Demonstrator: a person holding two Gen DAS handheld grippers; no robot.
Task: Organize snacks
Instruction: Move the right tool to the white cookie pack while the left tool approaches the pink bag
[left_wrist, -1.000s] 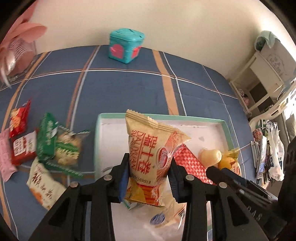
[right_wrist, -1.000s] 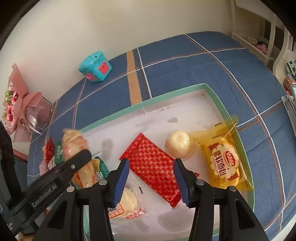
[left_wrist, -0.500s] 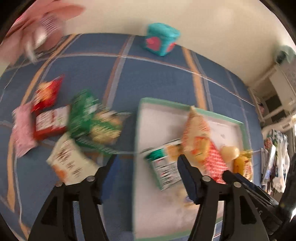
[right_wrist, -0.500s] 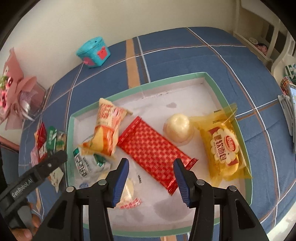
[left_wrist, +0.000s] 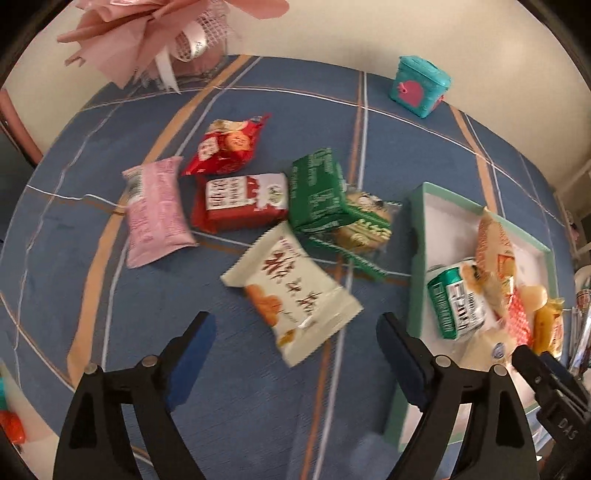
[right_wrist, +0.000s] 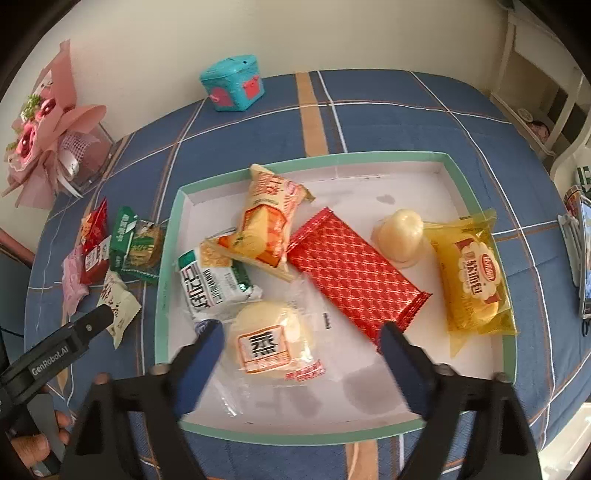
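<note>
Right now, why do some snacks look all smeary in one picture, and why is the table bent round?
Left wrist view: motion blur smears the green packet and the box edge, while the left gripper looks sharper. Right wrist view: crisper, print on the bun readable, only the right gripper slightly soft. Both views: fisheye lenses curve the tablecloth stripes and darken the corners.

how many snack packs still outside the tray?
6, all left of the tray: pink pack, red biscuit pack, red-and-white pack, green pack, clear cookie pack and white pack nearest the left gripper. More may hide underneath.
</note>
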